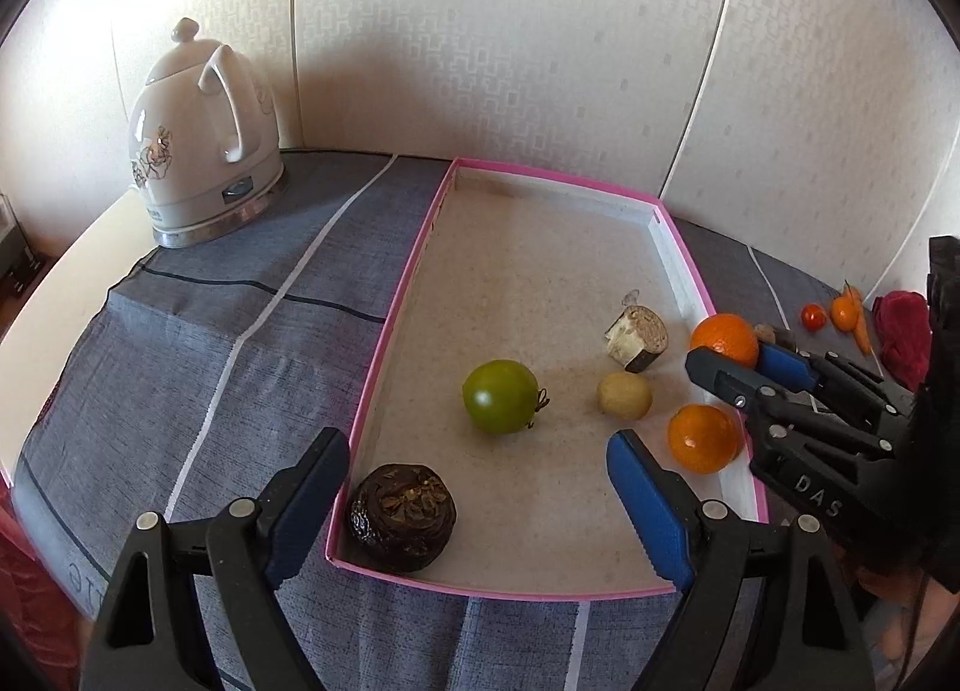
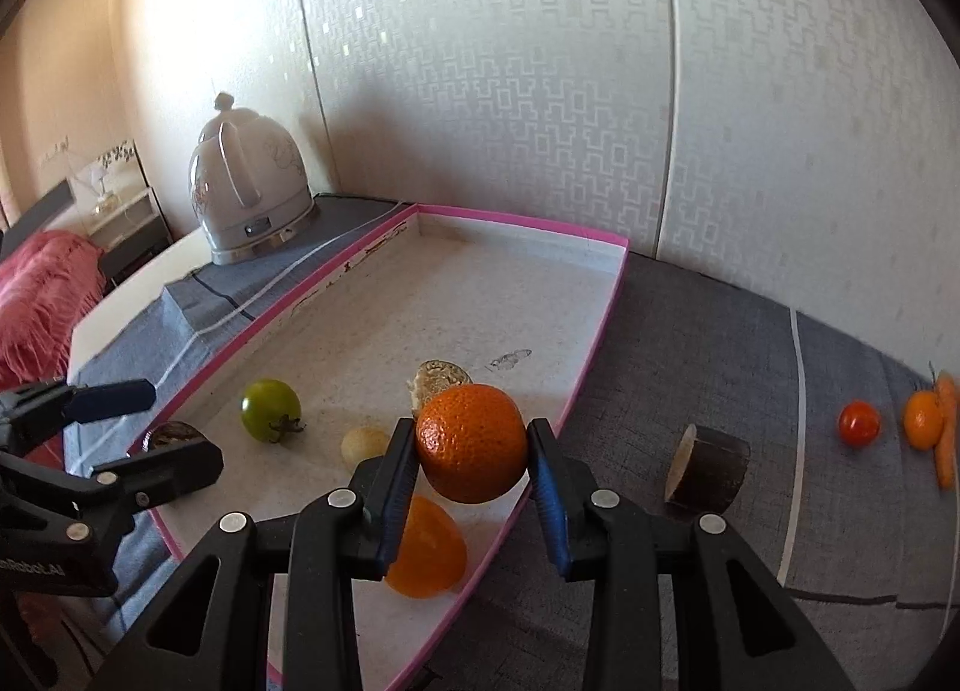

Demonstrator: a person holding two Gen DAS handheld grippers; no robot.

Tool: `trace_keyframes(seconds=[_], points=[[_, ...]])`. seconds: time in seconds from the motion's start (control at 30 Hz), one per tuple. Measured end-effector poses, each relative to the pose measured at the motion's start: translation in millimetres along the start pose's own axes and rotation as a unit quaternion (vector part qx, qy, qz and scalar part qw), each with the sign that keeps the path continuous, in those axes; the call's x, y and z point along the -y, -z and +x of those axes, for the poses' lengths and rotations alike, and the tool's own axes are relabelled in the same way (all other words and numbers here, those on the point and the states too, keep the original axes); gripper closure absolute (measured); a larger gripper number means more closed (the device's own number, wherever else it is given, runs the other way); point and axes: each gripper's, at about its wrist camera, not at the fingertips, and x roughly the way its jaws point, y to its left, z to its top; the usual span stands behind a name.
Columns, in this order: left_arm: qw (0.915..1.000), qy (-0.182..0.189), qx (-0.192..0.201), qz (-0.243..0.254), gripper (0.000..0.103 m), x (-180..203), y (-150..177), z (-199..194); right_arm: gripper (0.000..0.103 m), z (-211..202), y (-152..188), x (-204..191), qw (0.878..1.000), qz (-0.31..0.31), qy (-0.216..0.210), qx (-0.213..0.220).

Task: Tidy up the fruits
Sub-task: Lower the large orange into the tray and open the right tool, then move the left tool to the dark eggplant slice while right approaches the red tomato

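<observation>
A pink-rimmed tray [image 1: 396,283] lies on the grey cloth. My right gripper [image 2: 471,433] is shut on an orange [image 2: 471,442] and holds it just above the tray's right edge. Below it in the tray rests a second orange [image 2: 426,550]. My left gripper [image 1: 477,451] stands open over the tray's near left corner, where a dark brown wrinkled fruit [image 1: 402,517] lies untouched between its fingers. A green tomato [image 1: 501,396], a small pale round fruit [image 1: 624,396] and a cut brown chunk [image 1: 637,338] also lie in the tray.
On the cloth right of the tray lie a dark cut piece [image 2: 708,469], a cherry tomato [image 2: 859,422], a small orange fruit [image 2: 923,420] and a carrot [image 2: 947,433]. A white kettle [image 1: 198,145] stands at the back left by the wall.
</observation>
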Motion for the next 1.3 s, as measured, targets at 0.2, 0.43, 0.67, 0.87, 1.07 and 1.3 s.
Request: trace_keyframes(seconds=[0.2, 0.43, 0.67, 0.87, 1.07, 1.3], points=[[0.9999, -0.002, 0.0, 0.013, 0.015, 5.2, 2.9, -0.2, 0.065, 9.1, -1.4, -7.6, 0.999, -0.028, 0.016, -0.009], [0.9997, 0.0, 0.003, 0.025, 0.015, 11.9, 4.4, -1.9, 0.058, -3.4, -2.5, 7.5, 0.998, 0.002, 0.066, 0.011], [0.9997, 0.0, 0.002, 0.026, 0.015, 14.5, 2.9, 0.9, 0.058, -13.5, -0.5, 44.0, 0.994, 0.094, 0.061, 0.0], [0.9993, 0.001, 0.007, 0.038, 0.014, 24.0, 1.4, 3.9, 0.057, -22.4, 4.6, 56.9, 0.99, 0.125, 0.062, -0.001], [0.998, 0.009, 0.019, 0.061, 0.014, 40.6, 1.9, 3.6, 0.057, -22.6, 11.0, 64.7, 0.988, 0.14, 0.065, -0.013], [0.9958, 0.049, 0.027, 0.073, 0.011, 60.7, 1.3, 2.2, 0.057, -29.2, 16.0, 73.4, 0.987, 0.144, 0.07, -0.015]])
